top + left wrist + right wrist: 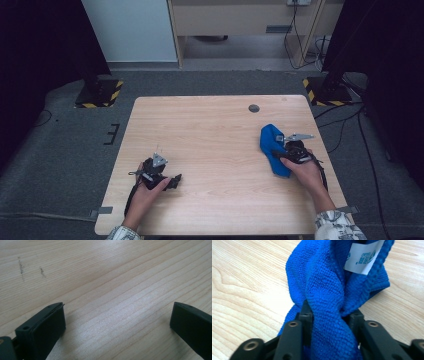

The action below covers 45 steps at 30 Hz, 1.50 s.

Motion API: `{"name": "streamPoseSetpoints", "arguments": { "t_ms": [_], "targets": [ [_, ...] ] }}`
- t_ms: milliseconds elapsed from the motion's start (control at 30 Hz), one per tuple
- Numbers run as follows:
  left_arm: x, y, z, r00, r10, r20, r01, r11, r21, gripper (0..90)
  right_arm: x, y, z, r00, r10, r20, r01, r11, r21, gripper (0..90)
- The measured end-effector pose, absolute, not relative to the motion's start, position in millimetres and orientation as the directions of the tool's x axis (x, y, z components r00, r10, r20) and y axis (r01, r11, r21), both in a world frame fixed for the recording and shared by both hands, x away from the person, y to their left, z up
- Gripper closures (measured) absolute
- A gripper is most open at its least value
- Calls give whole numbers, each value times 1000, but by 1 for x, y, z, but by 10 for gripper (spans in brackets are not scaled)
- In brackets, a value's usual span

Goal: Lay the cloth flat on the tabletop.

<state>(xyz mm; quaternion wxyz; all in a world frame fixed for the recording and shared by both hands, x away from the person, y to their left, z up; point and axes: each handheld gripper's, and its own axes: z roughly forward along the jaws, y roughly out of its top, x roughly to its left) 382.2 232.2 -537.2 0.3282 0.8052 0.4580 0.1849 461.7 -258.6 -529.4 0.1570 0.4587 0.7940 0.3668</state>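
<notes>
A crumpled blue microfibre cloth (272,142) lies on the right side of the light wooden table (210,135). My right gripper (283,153) is shut on it. In the right gripper view a thick fold of the blue cloth (324,287) is pinched between the two black jaws of the right gripper (328,315), and a white label (362,257) shows at the cloth's far end. My left gripper (175,181) rests near the table's front left. Its jaws stand wide apart in the left gripper view, where the left gripper (117,322) has only bare wood between its fingers.
A small dark round spot (254,108) marks the table's far side. Beyond the table, black stands with yellow-and-black striped bases (97,92) (325,92) sit on the grey carpet. Cables (345,125) trail on the floor at the right.
</notes>
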Motion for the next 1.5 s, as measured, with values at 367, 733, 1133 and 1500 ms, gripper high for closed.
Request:
{"name": "streamPoseSetpoints", "arguments": {
  "t_ms": [367,733,1133,1500],
  "targets": [
    [382,232,-537,514,858,-3,616,-367,697,0,449,-241,-501,-562,823,81,538,289,792,703],
    [383,232,-537,519,855,-3,614,-370,697,0,432,-199,-467,-623,778,86,464,279,841,700],
    [383,232,-537,523,852,-1,612,-374,697,0,417,-146,-454,-687,723,71,422,318,849,695],
    [384,231,-537,525,851,0,611,-377,696,0,412,-110,-472,-712,700,54,432,375,820,682]
  ]
}}
